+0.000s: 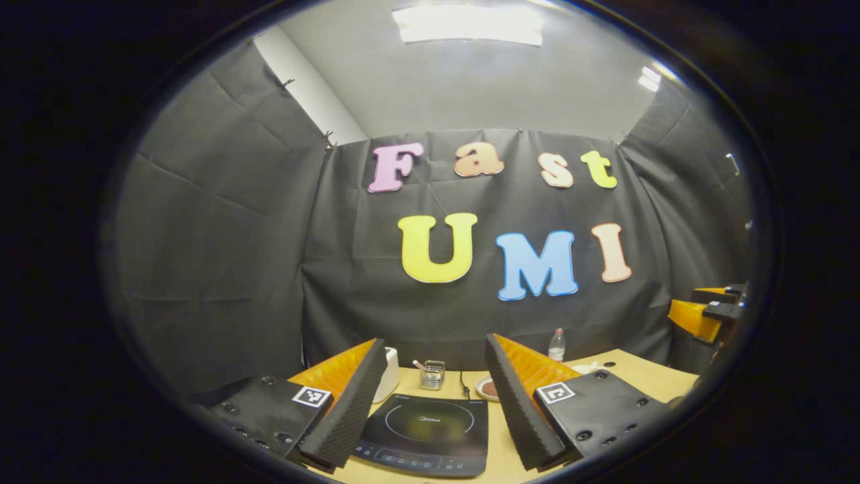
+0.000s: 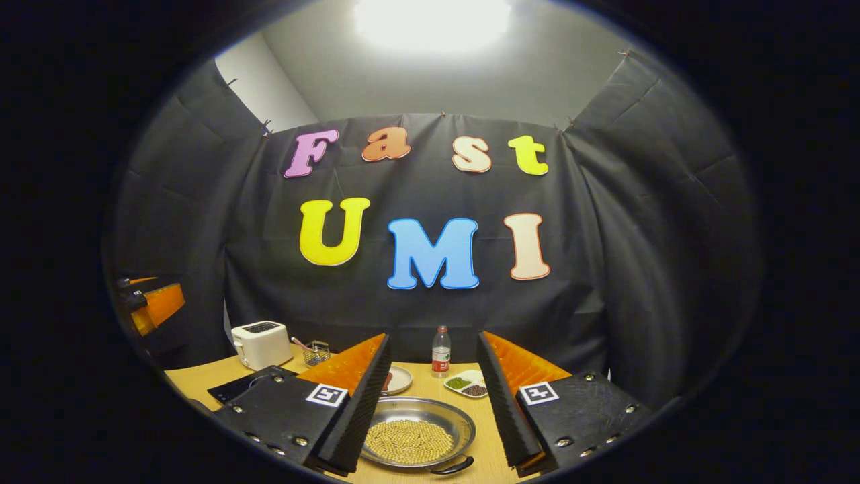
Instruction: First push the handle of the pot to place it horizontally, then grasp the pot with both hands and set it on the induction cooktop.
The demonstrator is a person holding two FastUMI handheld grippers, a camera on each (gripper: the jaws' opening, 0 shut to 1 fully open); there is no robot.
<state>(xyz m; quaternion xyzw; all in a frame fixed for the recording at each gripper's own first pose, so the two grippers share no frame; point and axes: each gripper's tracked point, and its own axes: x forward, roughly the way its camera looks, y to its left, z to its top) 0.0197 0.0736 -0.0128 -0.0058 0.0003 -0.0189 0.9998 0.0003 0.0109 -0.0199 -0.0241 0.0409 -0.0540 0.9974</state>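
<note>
Left gripper (image 1: pixel 430 403) and right gripper (image 2: pixel 433 403) gaping wide, holding nothing; pot (image 2: pixel 418 433) full of small yellowish beads.

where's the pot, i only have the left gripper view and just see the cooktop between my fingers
Observer: The pot sits between the right gripper fingers, on the table.
Operator: anything in it
Observer: Yes, small yellowish beads cover its bottom.
Operator: where's the handle
Observer: A dark handle shows at the near rim, toward the camera.
Operator: right gripper holding it yet
Observer: No, it is open, with its fingers apart over the pot.
</note>
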